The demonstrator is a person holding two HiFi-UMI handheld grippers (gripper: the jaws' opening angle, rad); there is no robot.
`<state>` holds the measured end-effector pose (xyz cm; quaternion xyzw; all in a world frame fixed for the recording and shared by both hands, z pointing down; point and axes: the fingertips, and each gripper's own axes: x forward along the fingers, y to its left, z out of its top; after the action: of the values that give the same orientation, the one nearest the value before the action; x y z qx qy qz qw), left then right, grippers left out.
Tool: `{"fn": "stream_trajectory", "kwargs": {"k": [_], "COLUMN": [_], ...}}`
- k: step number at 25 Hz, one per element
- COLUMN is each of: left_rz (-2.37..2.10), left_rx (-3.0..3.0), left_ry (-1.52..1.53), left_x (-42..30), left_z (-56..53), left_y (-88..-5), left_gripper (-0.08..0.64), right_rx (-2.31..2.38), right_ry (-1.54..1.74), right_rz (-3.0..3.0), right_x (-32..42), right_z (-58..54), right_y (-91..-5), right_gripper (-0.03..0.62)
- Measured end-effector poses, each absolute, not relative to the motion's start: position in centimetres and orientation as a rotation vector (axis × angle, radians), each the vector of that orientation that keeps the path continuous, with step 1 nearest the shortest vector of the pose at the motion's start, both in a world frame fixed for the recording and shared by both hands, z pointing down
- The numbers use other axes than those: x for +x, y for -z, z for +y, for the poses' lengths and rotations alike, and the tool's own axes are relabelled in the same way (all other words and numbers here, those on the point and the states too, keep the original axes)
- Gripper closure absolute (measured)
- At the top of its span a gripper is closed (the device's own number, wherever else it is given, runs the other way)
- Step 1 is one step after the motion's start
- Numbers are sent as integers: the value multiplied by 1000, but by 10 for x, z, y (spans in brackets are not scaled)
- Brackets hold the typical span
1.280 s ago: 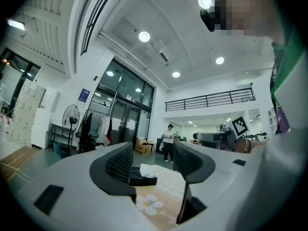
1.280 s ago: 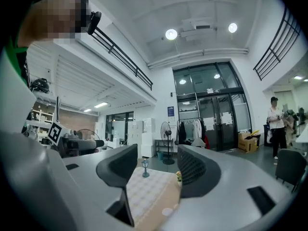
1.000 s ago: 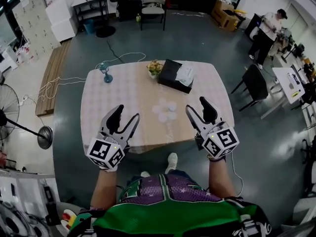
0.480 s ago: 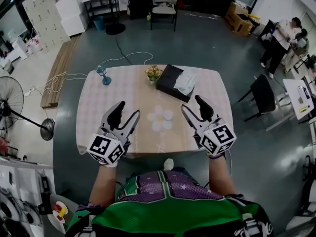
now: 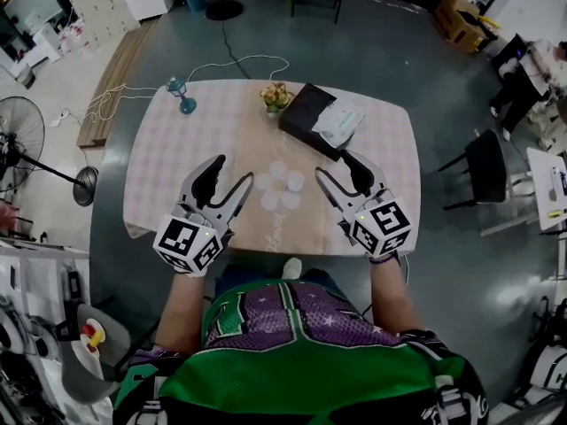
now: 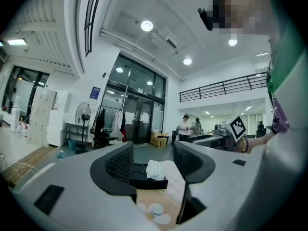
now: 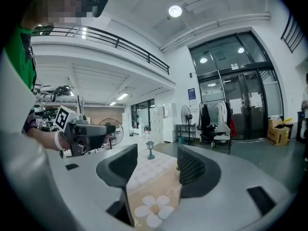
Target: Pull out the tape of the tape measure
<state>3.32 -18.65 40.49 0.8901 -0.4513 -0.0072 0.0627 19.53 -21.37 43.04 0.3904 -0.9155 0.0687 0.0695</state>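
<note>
Grey left tool [image 5: 232, 171] at 8 o'clock and right tool [image 5: 332, 165] at 4 o'clock of white flower print [image 5: 276, 189] on counter [image 5: 177, 149], jaws apart, empty; black box [image 5: 304, 113] at 1 o'clock; tape measure not distinguishable.

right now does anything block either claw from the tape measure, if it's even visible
I can't make out a tape measure. The left claw and right claw are open and empty above the near side of the table, with only a white flower shape between them.
</note>
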Motion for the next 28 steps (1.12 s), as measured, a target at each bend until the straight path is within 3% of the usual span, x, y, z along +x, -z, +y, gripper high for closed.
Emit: {"fn": "stream_trajectory", "kwargs": {"k": [28], "left_rz": [-1241], "left_rx": [2598], "left_ry": [-277], "left_x": [94], "left_z": [-203], "left_y": [-540], "left_gripper": [291], "right_rx": [638], "right_ry": [-264], "right_rz": [-2415], "right_x": [174], "right_z": [-242], "right_y": [-651], "right_gripper": [341]}}
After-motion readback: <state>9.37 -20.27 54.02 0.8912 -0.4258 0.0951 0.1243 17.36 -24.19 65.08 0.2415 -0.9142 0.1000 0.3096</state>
